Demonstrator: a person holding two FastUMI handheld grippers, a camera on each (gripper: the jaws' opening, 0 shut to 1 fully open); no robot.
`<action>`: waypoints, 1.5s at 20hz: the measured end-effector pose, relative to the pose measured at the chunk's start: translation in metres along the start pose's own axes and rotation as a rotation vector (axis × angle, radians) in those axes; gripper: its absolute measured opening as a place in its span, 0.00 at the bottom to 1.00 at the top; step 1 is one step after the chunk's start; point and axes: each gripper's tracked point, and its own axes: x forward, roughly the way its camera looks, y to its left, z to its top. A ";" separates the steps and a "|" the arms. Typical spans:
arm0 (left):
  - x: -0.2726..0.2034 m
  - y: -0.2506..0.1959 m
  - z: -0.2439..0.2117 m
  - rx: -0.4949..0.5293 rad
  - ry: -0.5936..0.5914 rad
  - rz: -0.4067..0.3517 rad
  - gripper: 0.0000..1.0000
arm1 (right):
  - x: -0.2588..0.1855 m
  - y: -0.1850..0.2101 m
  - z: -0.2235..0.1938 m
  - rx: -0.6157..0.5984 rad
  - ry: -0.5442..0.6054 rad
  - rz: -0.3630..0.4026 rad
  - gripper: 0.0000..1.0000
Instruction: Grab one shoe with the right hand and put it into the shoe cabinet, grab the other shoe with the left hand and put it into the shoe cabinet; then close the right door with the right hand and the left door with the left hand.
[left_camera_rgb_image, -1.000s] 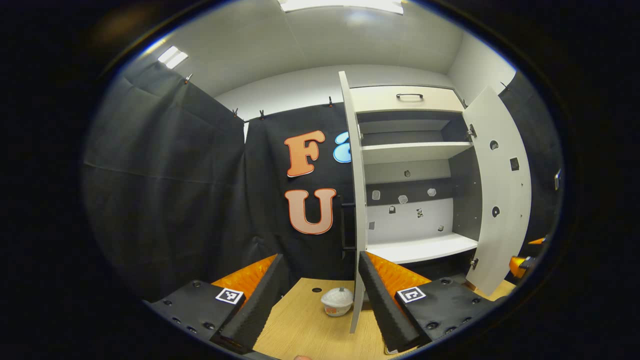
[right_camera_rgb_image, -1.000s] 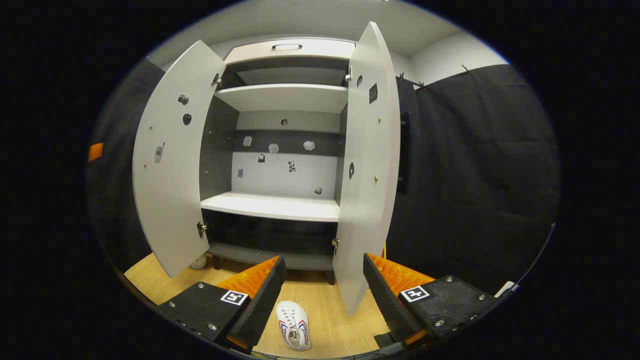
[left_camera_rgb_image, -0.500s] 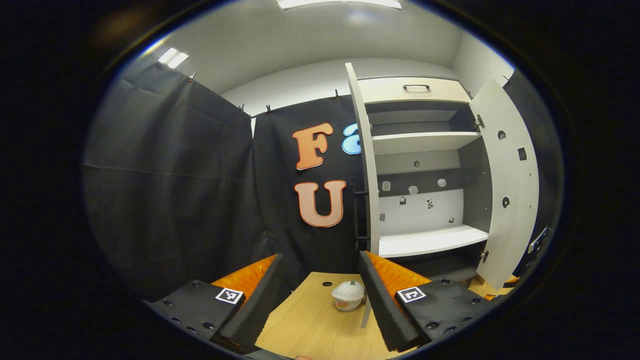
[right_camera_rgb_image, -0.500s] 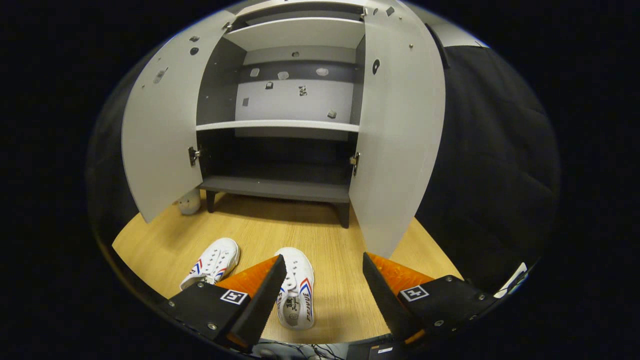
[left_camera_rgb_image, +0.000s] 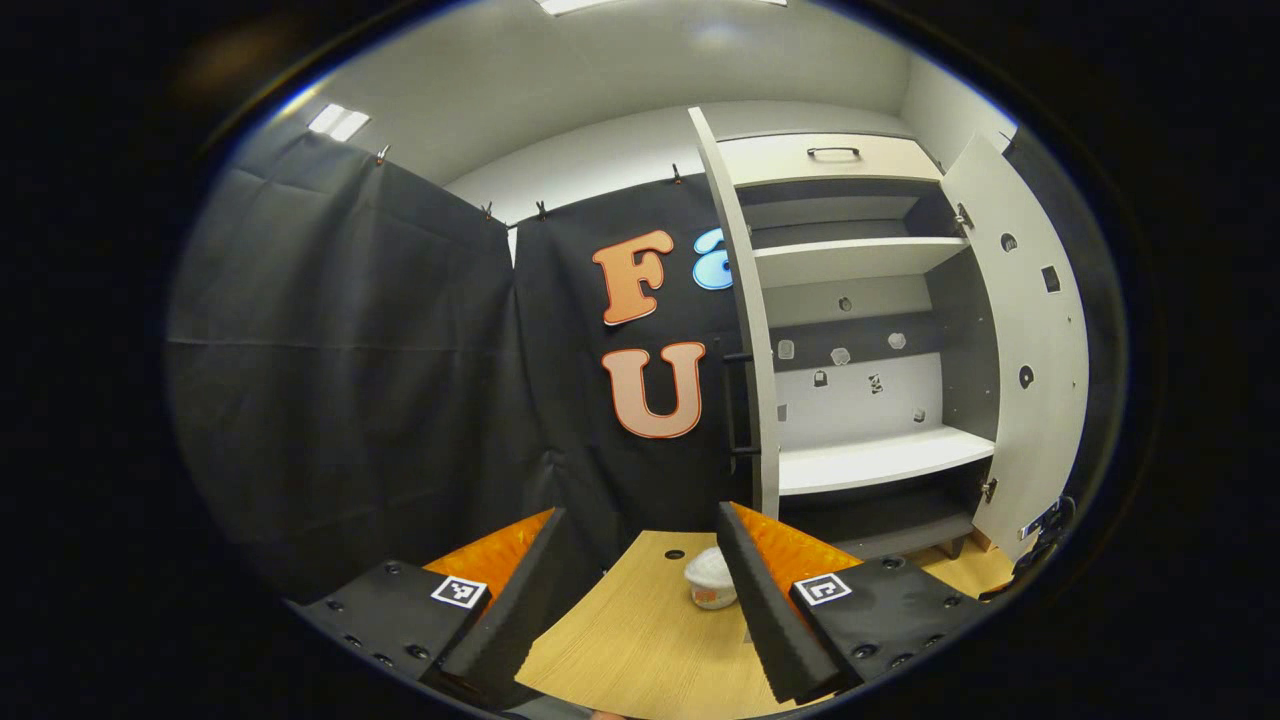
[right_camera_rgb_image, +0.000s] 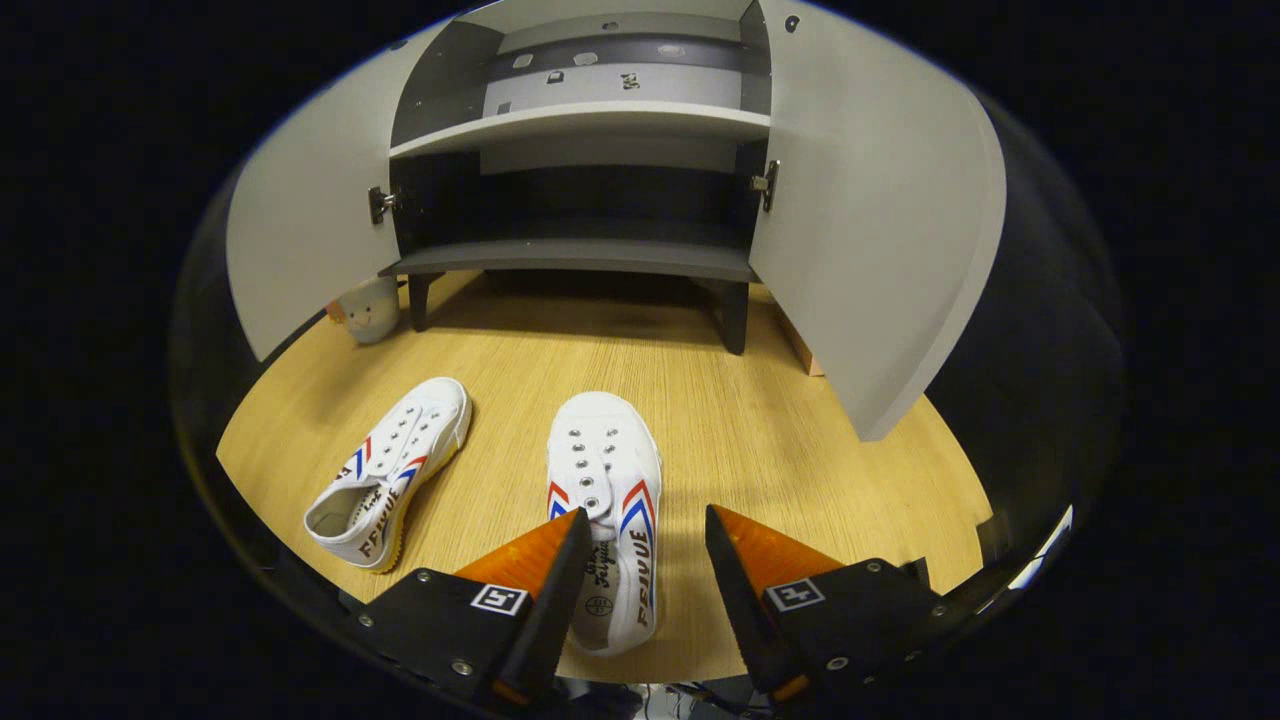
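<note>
In the right gripper view, two white shoes are seen on the wooden floor (right_camera_rgb_image: 760, 420) in front of the cabinet (right_camera_rgb_image: 580, 255). The right shoe (right_camera_rgb_image: 605, 490) lies toe toward the cabinet, and its heel end is seen between the fingers of the right gripper (right_camera_rgb_image: 640, 570). The gripper is held wide open, and it may not be touching the shoe, though this is hard to tell. The left shoe (right_camera_rgb_image: 395, 470) lies just beside the first, turned at a slant, apart from it.

Both doors are swung open: the left door (right_camera_rgb_image: 300, 250) and the right door (right_camera_rgb_image: 880, 260). The bottom shelf (right_camera_rgb_image: 575, 258) and the shelf above it (right_camera_rgb_image: 590, 122) are bare. A small round pot (right_camera_rgb_image: 367, 308) stands on the floor by the cabinet's left leg.

In the left gripper view, the shoes are not met; the cabinet is seen from the side, higher up, with a top drawer (left_camera_rgb_image: 830, 158) and its handle. The left gripper (left_camera_rgb_image: 640, 590) is held open with nothing in it. The same small pot (left_camera_rgb_image: 712, 577) is seen past its fingers, near the left door's edge (left_camera_rgb_image: 755, 360). Black cloth (left_camera_rgb_image: 360, 380) hangs to the left.
</note>
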 end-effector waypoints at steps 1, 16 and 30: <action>0.001 0.001 -0.003 -0.001 0.008 0.007 0.96 | 0.006 0.001 -0.006 0.002 0.024 0.003 0.70; 0.007 0.001 -0.025 0.012 0.052 0.030 0.96 | 0.037 0.004 -0.030 0.087 0.176 0.035 0.26; 0.000 0.002 -0.023 0.008 0.035 -0.014 0.96 | -0.032 0.018 0.047 0.148 0.085 -0.029 0.00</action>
